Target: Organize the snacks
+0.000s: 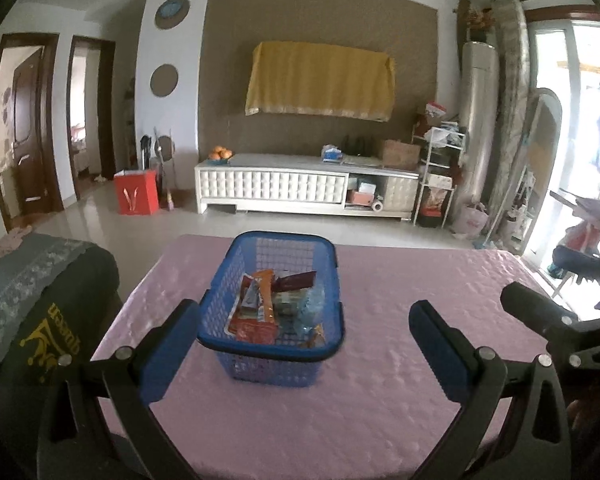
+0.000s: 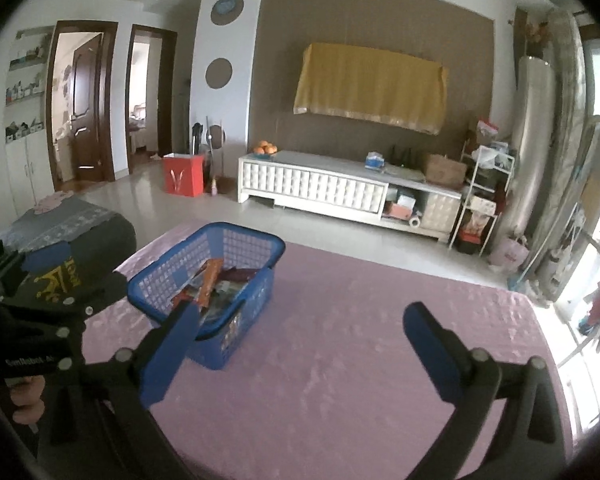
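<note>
A blue plastic basket [image 1: 268, 372] stands on the table's pink cloth [image 1: 412, 280], holding several snack packets [image 1: 260, 304] in orange, red and clear blue wrappers. My left gripper [image 1: 304, 312] hangs open just in front of the basket, its blue pads straddling the near end without touching it. In the right wrist view the basket [image 2: 256, 296] sits to the left, snacks [image 2: 212, 280] inside. My right gripper [image 2: 300, 320] is open wide over bare cloth, nothing between its pads; its left pad overlaps the basket's near corner in the picture. One finger [image 1: 528, 304] of it shows at the right.
A dark sofa arm [image 1: 48, 304] with a grey lace cover sits close to the table's left edge. Beyond the table are tiled floor, a white TV cabinet [image 1: 284, 188], a red bag [image 1: 138, 196] and a cluttered rack [image 1: 440, 172]. A hand [image 2: 24, 400] holds the left gripper.
</note>
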